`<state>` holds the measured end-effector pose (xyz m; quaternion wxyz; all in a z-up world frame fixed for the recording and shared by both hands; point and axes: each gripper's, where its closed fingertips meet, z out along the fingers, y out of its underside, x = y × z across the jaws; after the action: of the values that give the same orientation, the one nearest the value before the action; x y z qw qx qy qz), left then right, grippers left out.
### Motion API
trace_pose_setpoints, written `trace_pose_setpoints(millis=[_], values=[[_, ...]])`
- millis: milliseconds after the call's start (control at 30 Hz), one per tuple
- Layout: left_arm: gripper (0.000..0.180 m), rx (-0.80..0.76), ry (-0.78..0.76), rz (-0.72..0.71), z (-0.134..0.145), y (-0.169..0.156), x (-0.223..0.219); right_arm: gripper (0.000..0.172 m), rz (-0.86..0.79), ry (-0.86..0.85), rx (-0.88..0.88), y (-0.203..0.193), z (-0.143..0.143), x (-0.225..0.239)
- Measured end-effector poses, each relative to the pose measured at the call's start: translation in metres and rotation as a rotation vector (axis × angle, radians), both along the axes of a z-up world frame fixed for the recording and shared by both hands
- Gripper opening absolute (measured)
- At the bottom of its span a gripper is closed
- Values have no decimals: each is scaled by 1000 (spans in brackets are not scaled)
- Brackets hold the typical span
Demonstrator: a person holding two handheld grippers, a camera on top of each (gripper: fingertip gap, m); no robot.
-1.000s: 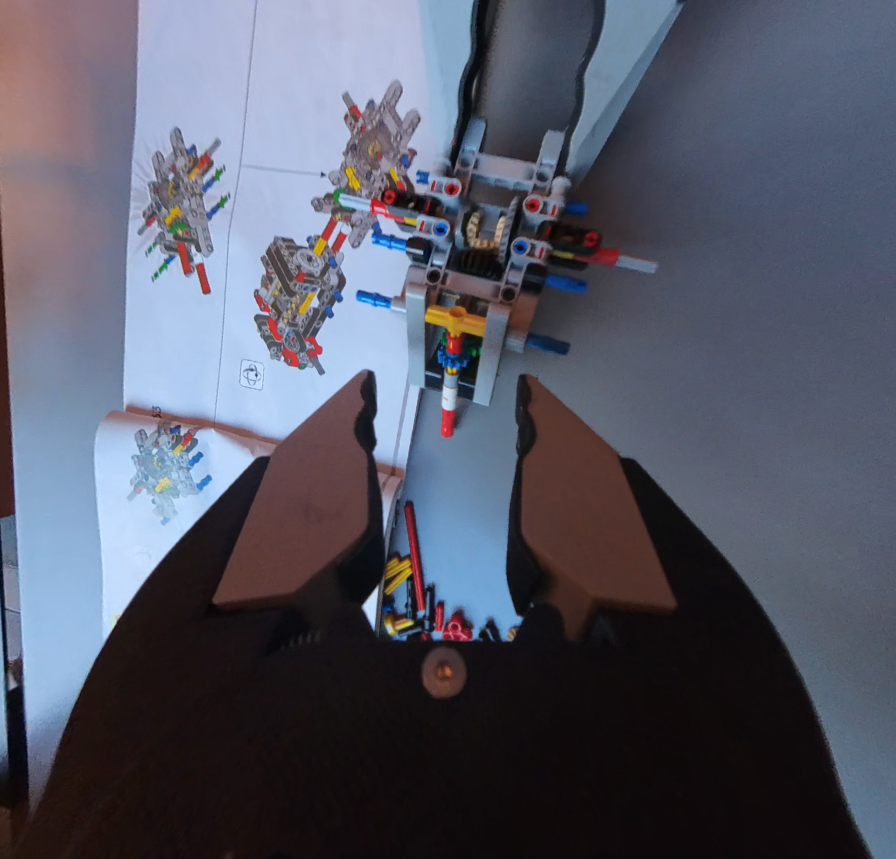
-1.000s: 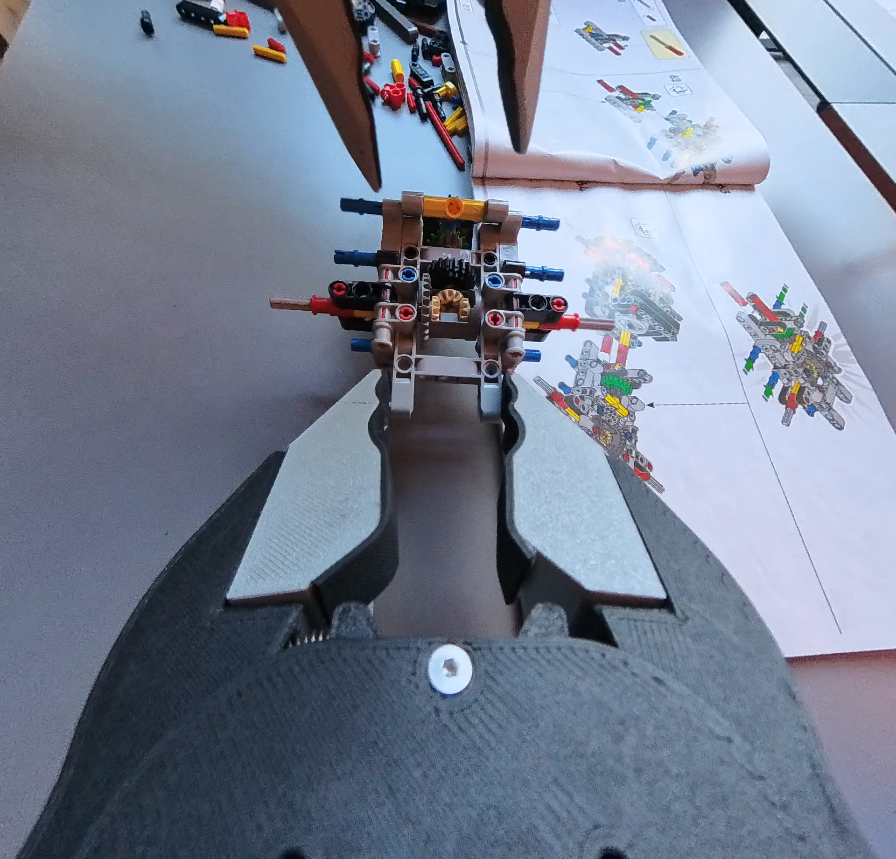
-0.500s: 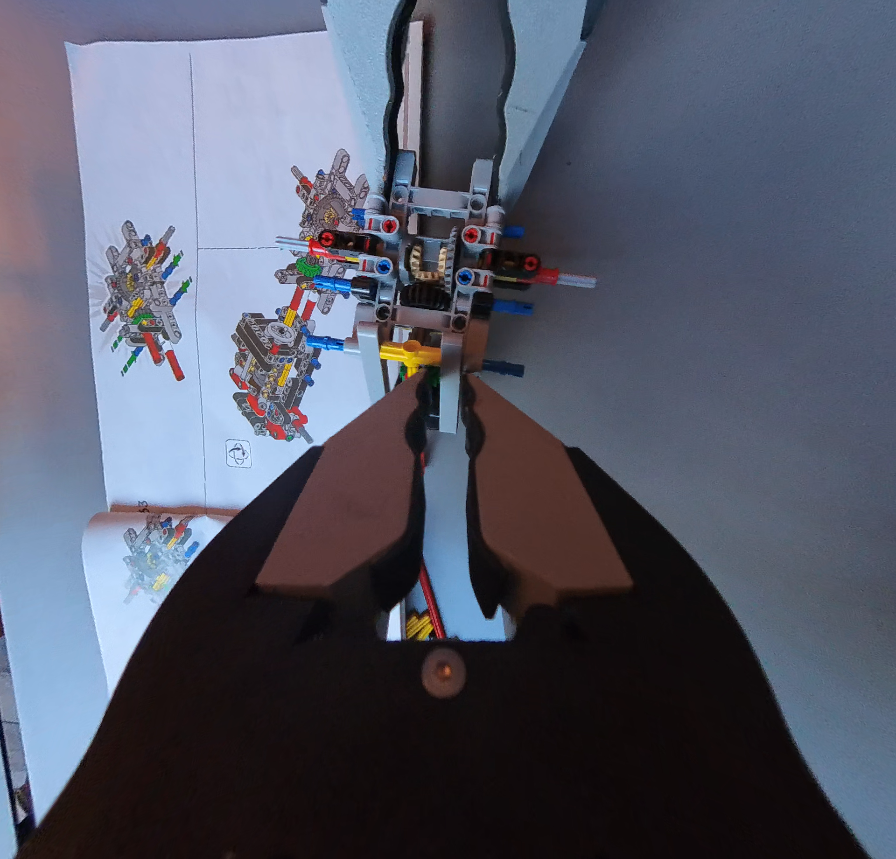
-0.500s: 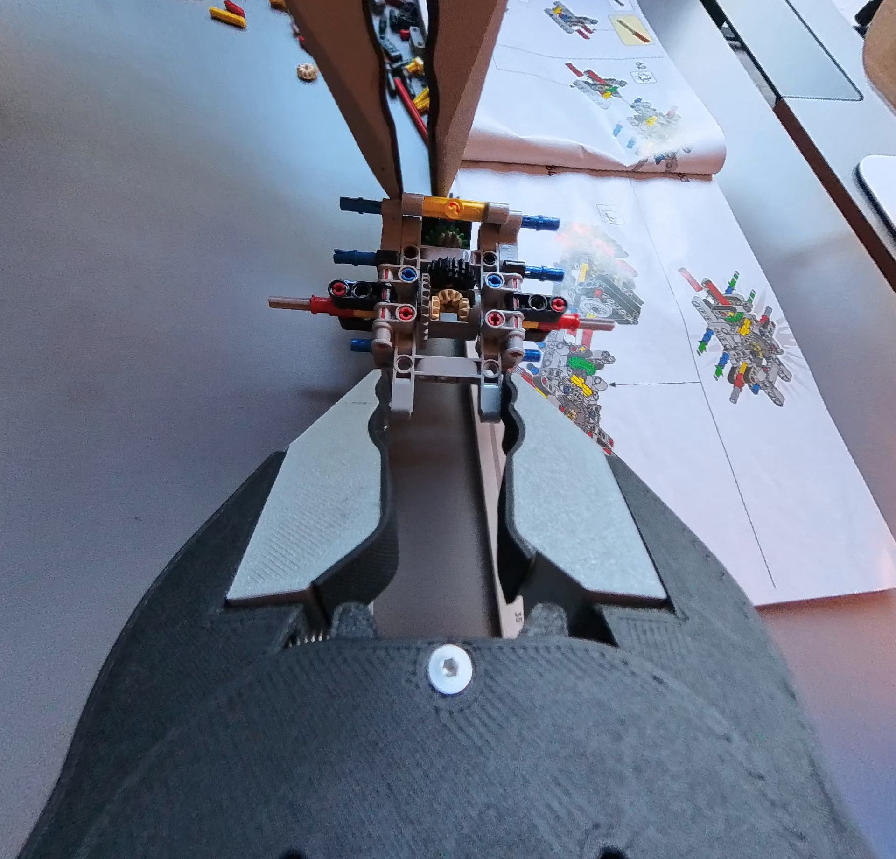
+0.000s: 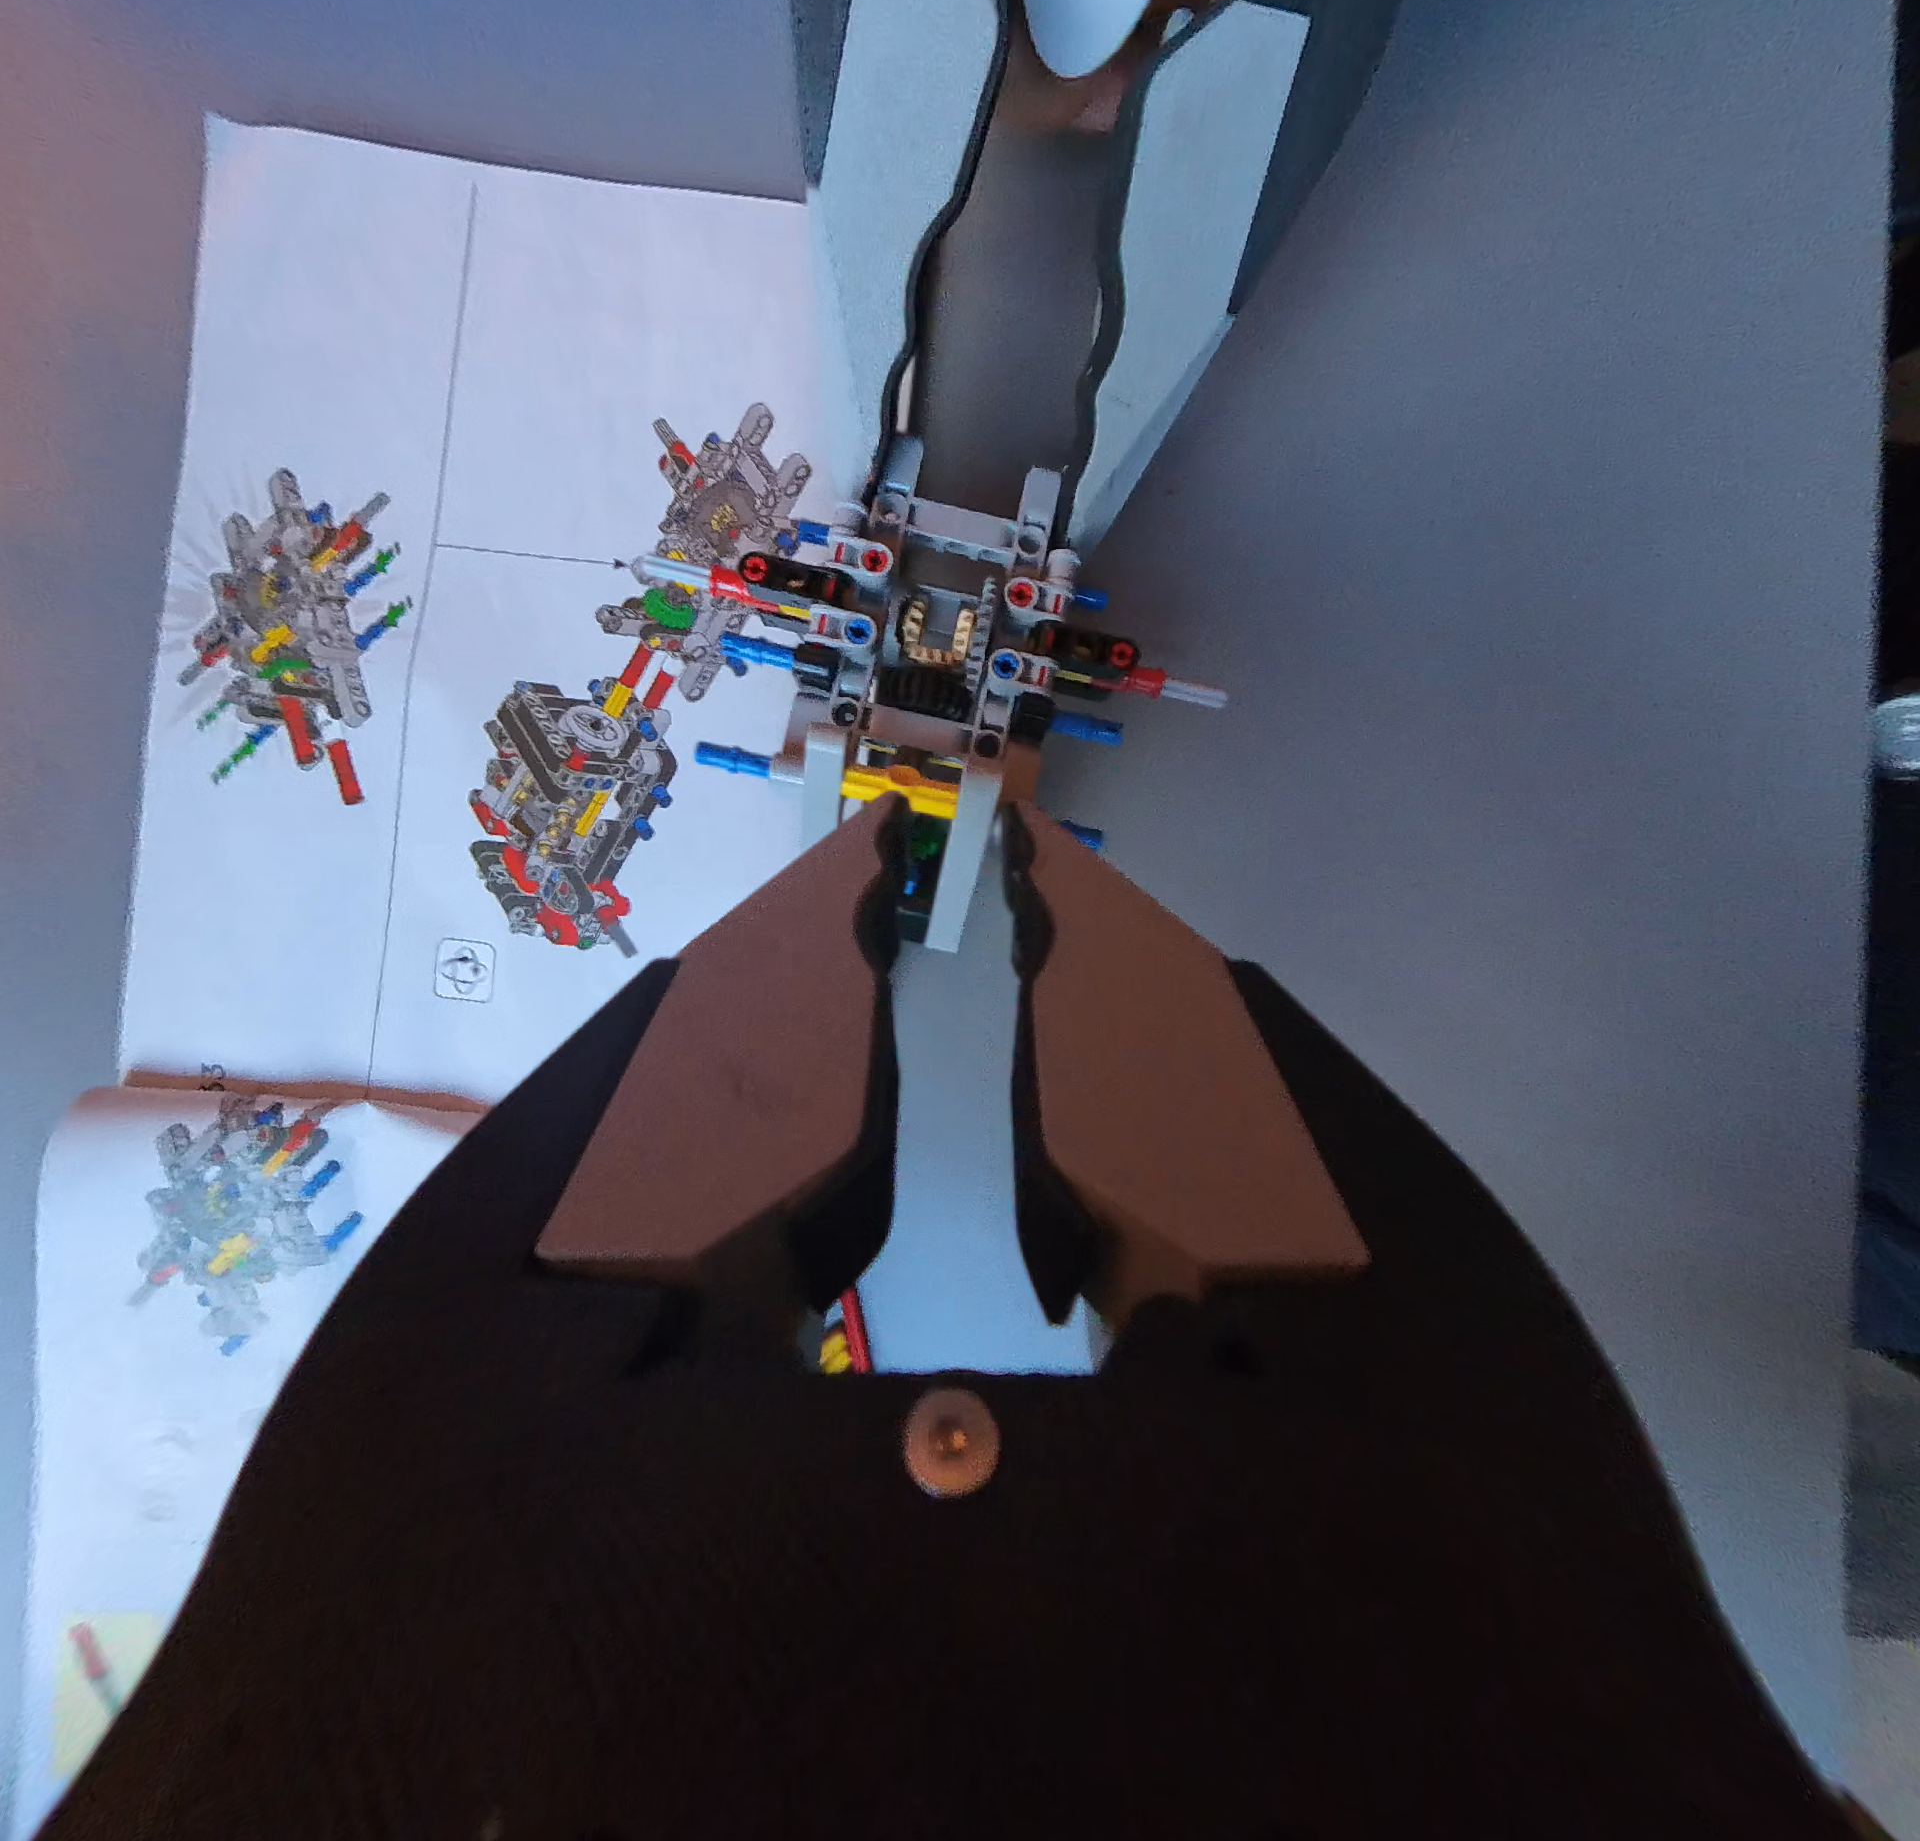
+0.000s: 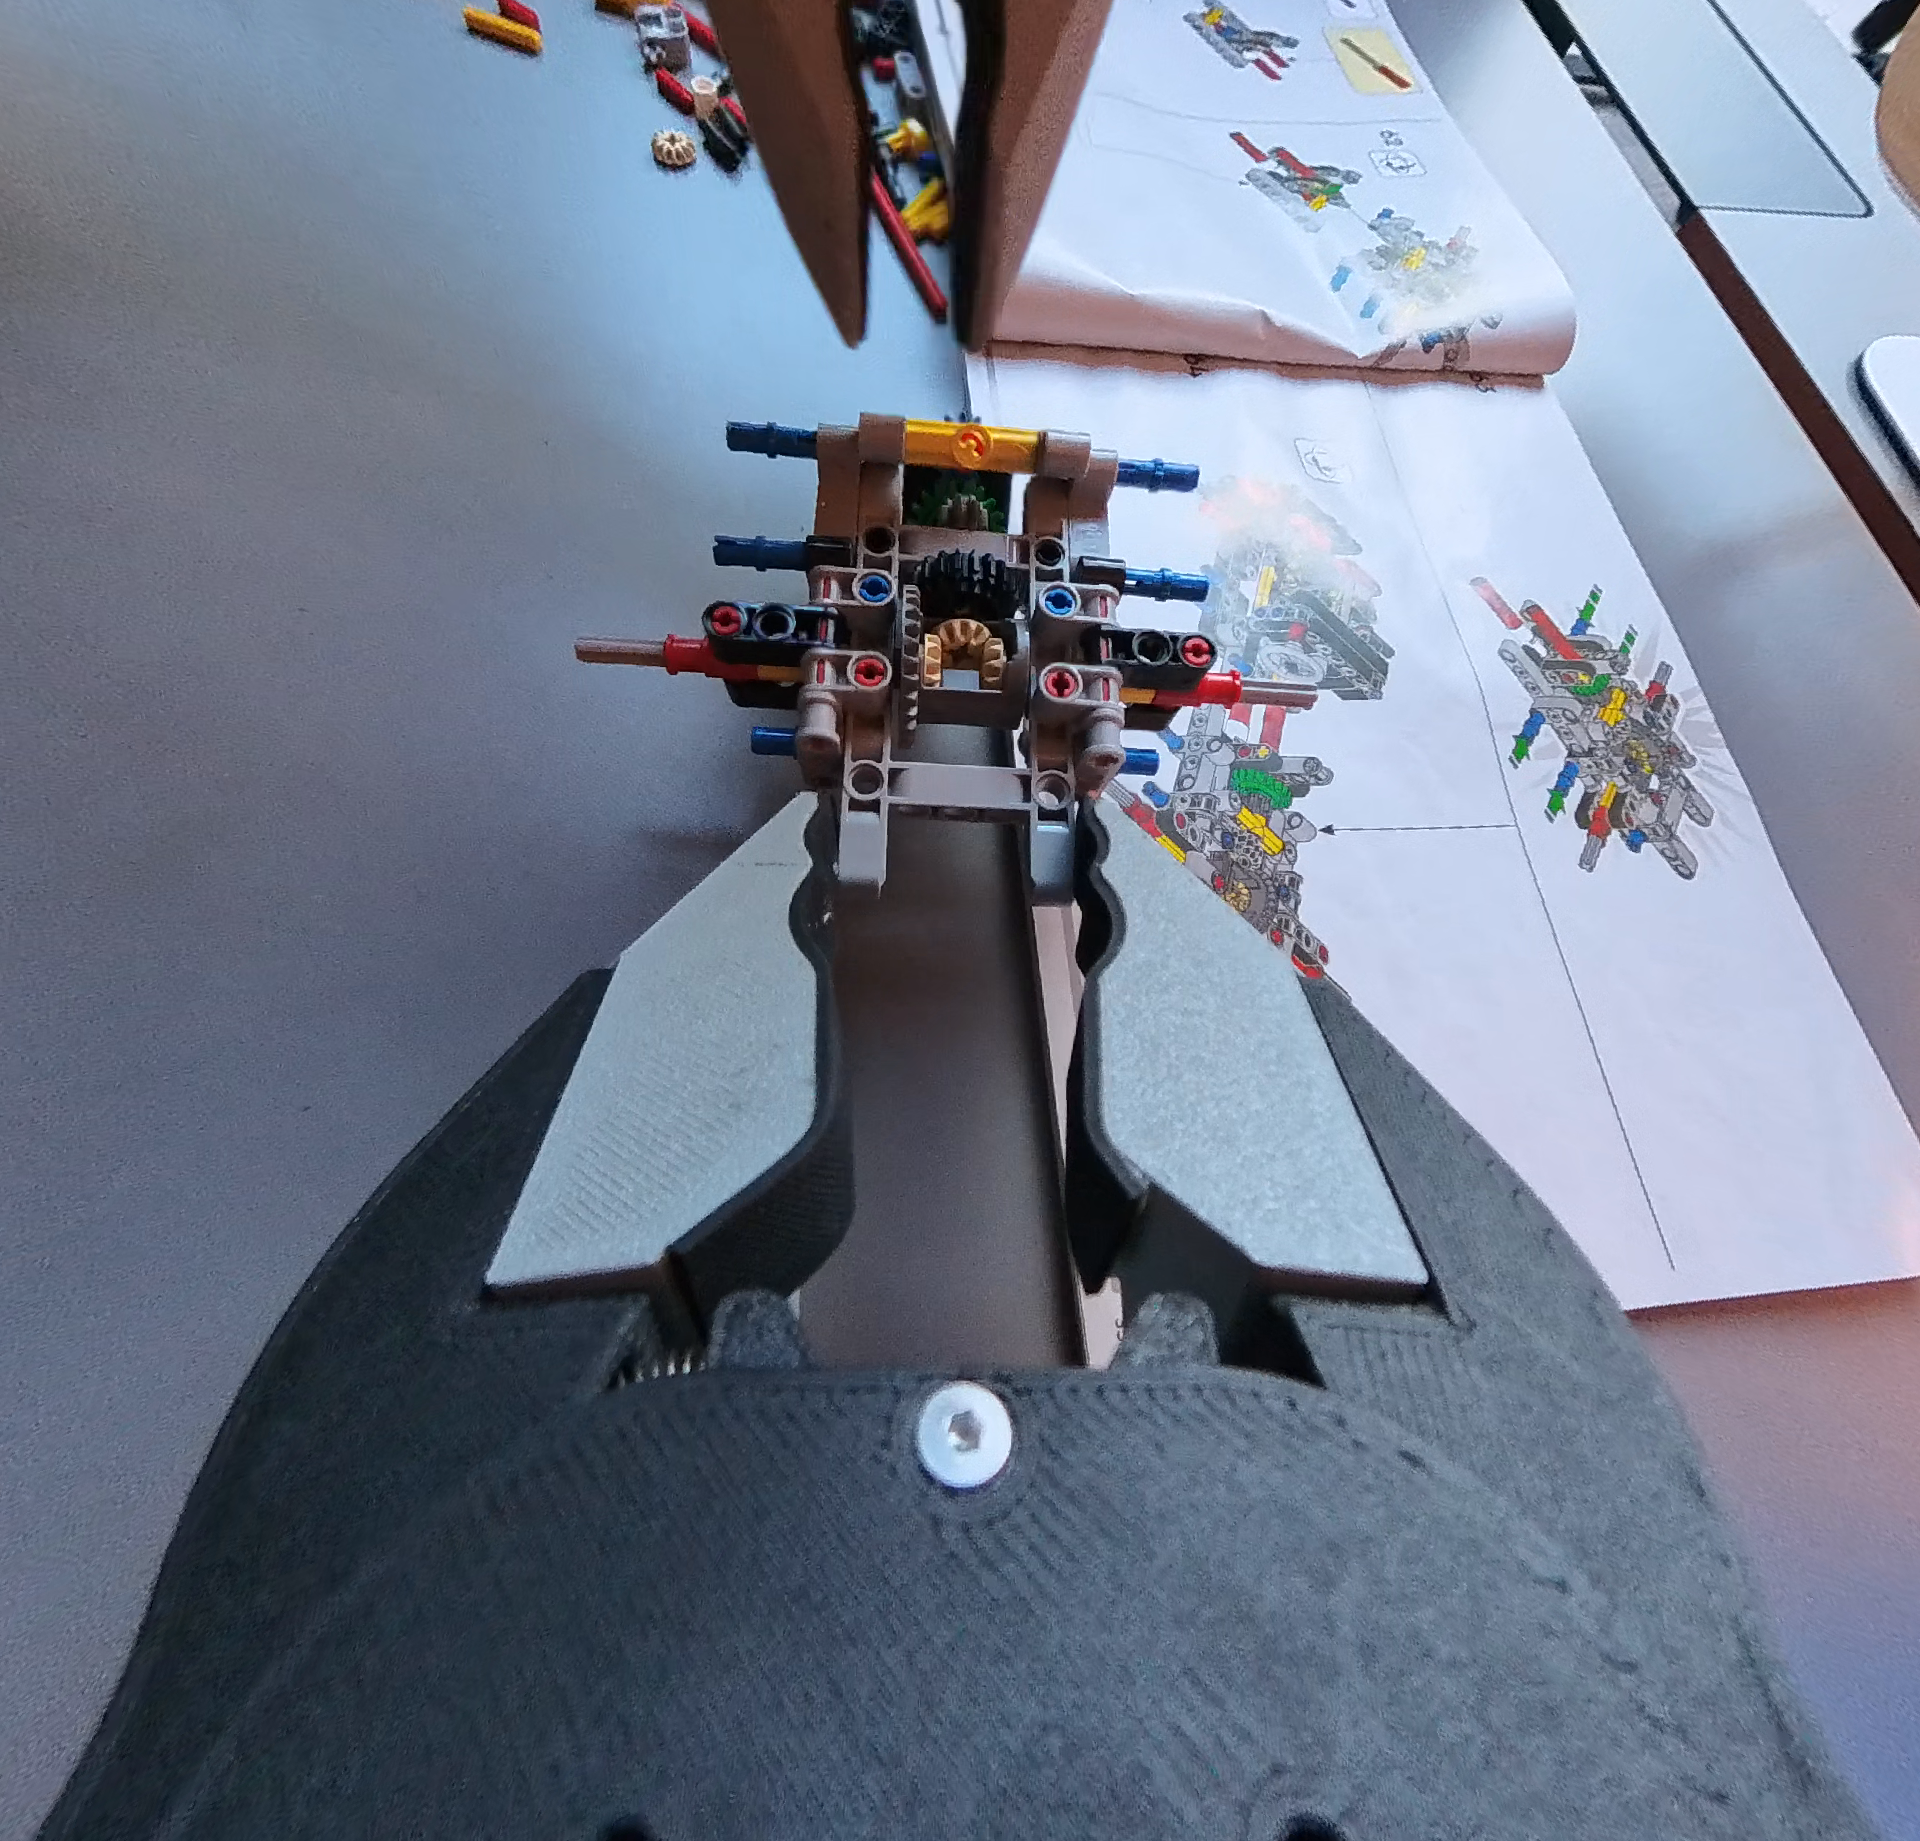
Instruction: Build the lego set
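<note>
The gearbox assembly (image 6: 961,638), built of grey beams with gears, red and blue pins and a yellow connector at its far end, is held over the grey table (image 6: 312,441), at the edge of the open instruction booklet (image 6: 1455,648). It seems to be kept close beside the printed drawings so that the person can compare the model with them.

The right gripper (image 6: 961,856), with grey fingers, grasps the model by the two grey beam ends on its near side. Both pads press on the outer faces of these beams, so the jaws are clenched on the assembly and carry it. This grip probably leaves the other end free for work.

The left gripper (image 5: 951,835), with brown fingers, comes from the opposite side, pointing toward the right one. Its jaws are narrow but not closed. In the left wrist view one grey beam of the model appears between the fingertips, next to the yellow connector (image 5: 899,789). In the right wrist view, however, the brown fingertips (image 6: 847,316) end just short of the model and nothing is between them, so this gripper grasps nothing.

The two tools face each other nearly in one line, with the model between them. Behind the left gripper, many loose parts (image 6: 623,4) lie scattered on the table, well apart from the model.
</note>
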<state>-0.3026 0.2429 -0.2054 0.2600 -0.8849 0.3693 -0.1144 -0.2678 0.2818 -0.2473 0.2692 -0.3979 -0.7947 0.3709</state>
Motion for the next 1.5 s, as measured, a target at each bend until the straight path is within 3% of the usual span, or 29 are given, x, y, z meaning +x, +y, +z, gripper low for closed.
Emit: trace_pose_setpoints(millis=[167, 467, 1000, 1267, 1500], values=[[14, -59, 29, -8, -14, -5, 3, 43, 2, 0, 2, -1, 0, 0], [1, -97, 63, -14, -27, 2, 13, 43, 0, -12, 46, -2, -5, 0], [1, -80, 36, 5, -26, 10, 15, 43, -7, -9, 3, -2, -6, -3], [6, -45, 45, 41, -19, 9, 11, 42, 5, -46, -130, -8, -3, -2], [0, -62, 11, 47, -9, 8, 12, 43, -10, -37, -216, -9, 6, -5]])
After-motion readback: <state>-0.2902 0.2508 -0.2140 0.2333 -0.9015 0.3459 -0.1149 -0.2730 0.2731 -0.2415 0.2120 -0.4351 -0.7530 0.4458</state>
